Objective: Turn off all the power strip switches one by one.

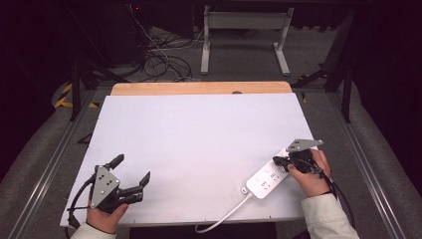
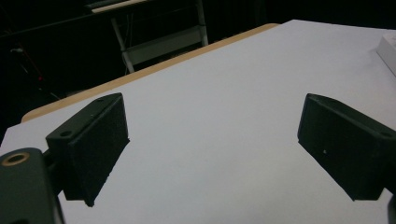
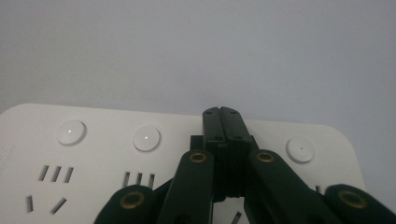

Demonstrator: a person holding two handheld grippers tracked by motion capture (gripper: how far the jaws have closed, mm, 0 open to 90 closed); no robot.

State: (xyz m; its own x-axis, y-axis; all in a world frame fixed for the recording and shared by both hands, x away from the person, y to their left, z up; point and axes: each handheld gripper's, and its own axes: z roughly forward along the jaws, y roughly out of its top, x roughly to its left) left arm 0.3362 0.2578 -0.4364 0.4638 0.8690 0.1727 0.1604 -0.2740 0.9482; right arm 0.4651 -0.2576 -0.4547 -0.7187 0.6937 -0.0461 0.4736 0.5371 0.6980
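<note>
A white power strip (image 1: 263,179) lies at an angle near the table's right front edge, and its white cable (image 1: 224,216) runs off the front. My right gripper (image 1: 275,161) is shut, with its tips down on the far end of the strip. In the right gripper view the shut jaws (image 3: 221,112) lie over the strip's (image 3: 93,149) row of round buttons, between one button (image 3: 146,138) and another (image 3: 299,149). At the front left, my left gripper (image 1: 132,169) is held open over the bare white table (image 1: 199,129). Nothing lies between its fingers (image 2: 93,144).
A wooden strip (image 1: 199,88) edges the table's far side. Beyond it stand a white metal frame (image 1: 244,20) and a tangle of floor cables (image 1: 159,59). A corner of the power strip (image 2: 388,51) shows at the right of the left gripper view.
</note>
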